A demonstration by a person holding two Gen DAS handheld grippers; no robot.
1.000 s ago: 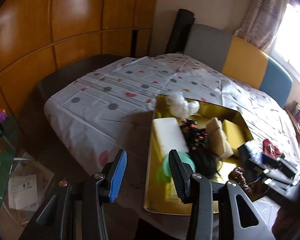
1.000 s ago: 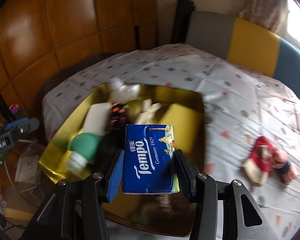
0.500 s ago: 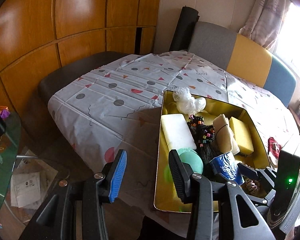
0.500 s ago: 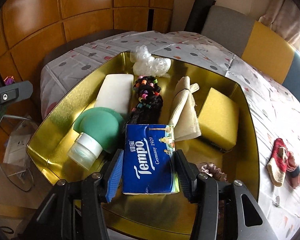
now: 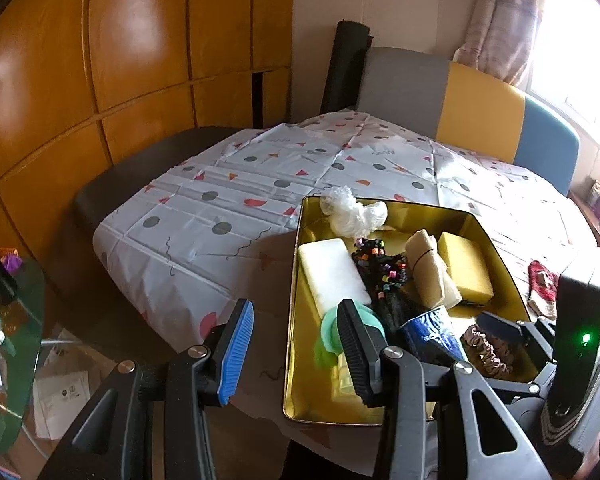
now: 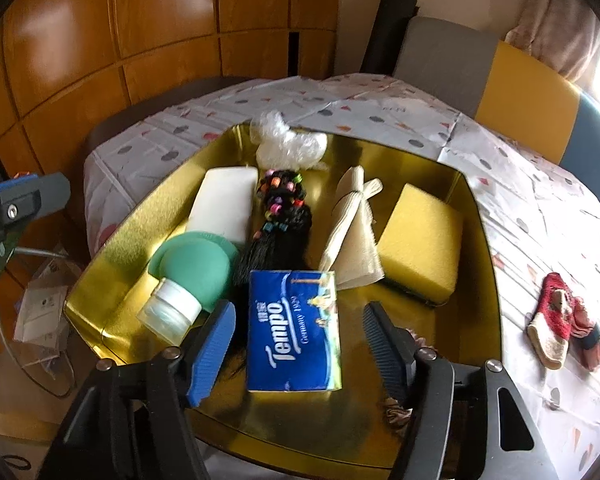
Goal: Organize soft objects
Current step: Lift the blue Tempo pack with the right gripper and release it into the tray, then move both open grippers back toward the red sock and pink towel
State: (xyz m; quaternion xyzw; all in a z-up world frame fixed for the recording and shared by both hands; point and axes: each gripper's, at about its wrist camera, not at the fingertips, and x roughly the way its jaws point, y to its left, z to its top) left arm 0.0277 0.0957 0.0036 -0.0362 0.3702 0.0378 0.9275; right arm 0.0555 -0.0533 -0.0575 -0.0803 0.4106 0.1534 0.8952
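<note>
A blue Tempo tissue pack (image 6: 294,330) lies on the floor of the gold tray (image 6: 148,216), leaning on the black beaded hairpiece (image 6: 284,208). My right gripper (image 6: 298,308) straddles it with jaws opening; a gap shows on each side and neither pad touches it. In the left wrist view the pack (image 5: 432,332) shows beside the right gripper's body (image 5: 580,320). My left gripper (image 5: 294,306) hovers open and empty over the tray's near left rim (image 5: 296,360). A red sock (image 6: 556,320) lies on the tablecloth to the right of the tray.
The tray also holds a green squeeze bottle (image 6: 192,268), white block (image 6: 226,204), beige cloth bundle (image 6: 352,232), yellow sponge (image 6: 424,240), crumpled white plastic (image 6: 288,144) and a scrunchie (image 6: 398,412). A patterned cloth (image 5: 240,208) covers the table; papers litter the floor (image 5: 60,396) on the left.
My right gripper carried the tissue pack down into the tray, then its jaws spread off the pack, which now rests there. The left gripper has stayed nearly still.
</note>
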